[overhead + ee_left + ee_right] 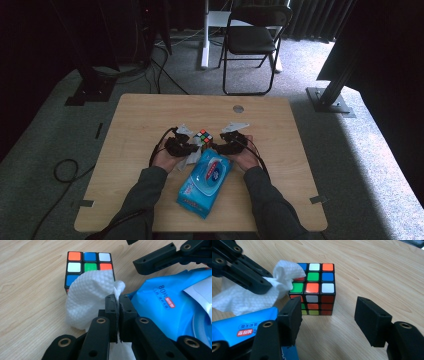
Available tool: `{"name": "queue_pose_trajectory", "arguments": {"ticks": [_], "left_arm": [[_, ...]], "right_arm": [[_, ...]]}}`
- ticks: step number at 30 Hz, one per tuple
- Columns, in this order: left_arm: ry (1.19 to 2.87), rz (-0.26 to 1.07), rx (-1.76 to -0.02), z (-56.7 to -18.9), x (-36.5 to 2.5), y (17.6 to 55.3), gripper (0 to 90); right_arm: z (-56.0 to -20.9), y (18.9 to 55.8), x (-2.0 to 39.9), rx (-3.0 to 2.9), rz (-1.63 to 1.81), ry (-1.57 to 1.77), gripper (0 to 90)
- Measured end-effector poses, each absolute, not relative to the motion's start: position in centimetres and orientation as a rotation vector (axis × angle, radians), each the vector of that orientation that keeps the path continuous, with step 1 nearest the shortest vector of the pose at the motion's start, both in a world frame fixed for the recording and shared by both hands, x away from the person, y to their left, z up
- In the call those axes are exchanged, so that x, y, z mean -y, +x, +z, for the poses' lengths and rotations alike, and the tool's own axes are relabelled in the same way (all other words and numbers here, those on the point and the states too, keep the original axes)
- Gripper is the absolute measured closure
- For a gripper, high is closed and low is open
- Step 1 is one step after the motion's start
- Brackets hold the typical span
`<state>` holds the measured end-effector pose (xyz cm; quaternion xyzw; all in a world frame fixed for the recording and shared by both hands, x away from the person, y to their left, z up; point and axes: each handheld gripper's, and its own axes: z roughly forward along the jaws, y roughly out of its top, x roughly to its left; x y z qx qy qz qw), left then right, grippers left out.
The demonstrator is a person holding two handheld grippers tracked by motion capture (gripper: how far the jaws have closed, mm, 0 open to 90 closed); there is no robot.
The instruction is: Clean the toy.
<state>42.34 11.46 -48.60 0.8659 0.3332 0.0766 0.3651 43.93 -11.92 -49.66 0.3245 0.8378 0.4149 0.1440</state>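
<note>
While clamping a crumpled white textured wipe (87,297) at frame centre, left tool (117,300); right tool (329,320) wide, lower frame, before multicoloured puzzle cube (315,288).

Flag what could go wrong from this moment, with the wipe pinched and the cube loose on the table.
1. The left gripper pinches the wipe by one thin edge only, so it could slip out or tear when rubbed.
2. The right gripper is open short of the cube; unheld, the cube may slide when wiped.
3. The wipes pack crowds both grippers and could get nudged.
</note>
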Motion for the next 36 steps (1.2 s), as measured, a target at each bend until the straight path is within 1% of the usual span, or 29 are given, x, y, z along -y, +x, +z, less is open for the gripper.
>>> {"name": "queue_pose_trajectory", "arguments": {"ticks": [12,16,23,30,36], "left_arm": [[2.265,0.190,-0.837,-48.9,-10.0,42.8,87.1],[2.257,0.205,-0.844,-48.6,-10.5,42.8,87.1],[2.197,0.243,-0.892,-47.3,-12.8,42.8,87.1],[2.154,0.257,-0.919,-46.8,-14.1,42.9,87.2],[2.135,0.269,-0.934,-46.4,-14.8,43.0,87.2]], "right_arm": [[-49.8,44.2,11.8,-2.416,1.215,0.929,36.1],[-49.7,44.2,11.7,-2.412,1.223,0.930,35.1],[-49.2,44.6,10.4,-2.415,1.226,0.912,29.7],[-49.8,45.0,9.5,-2.447,1.206,0.927,28.0],[-49.7,45.4,9.3,-2.480,1.195,0.903,26.4]]}}
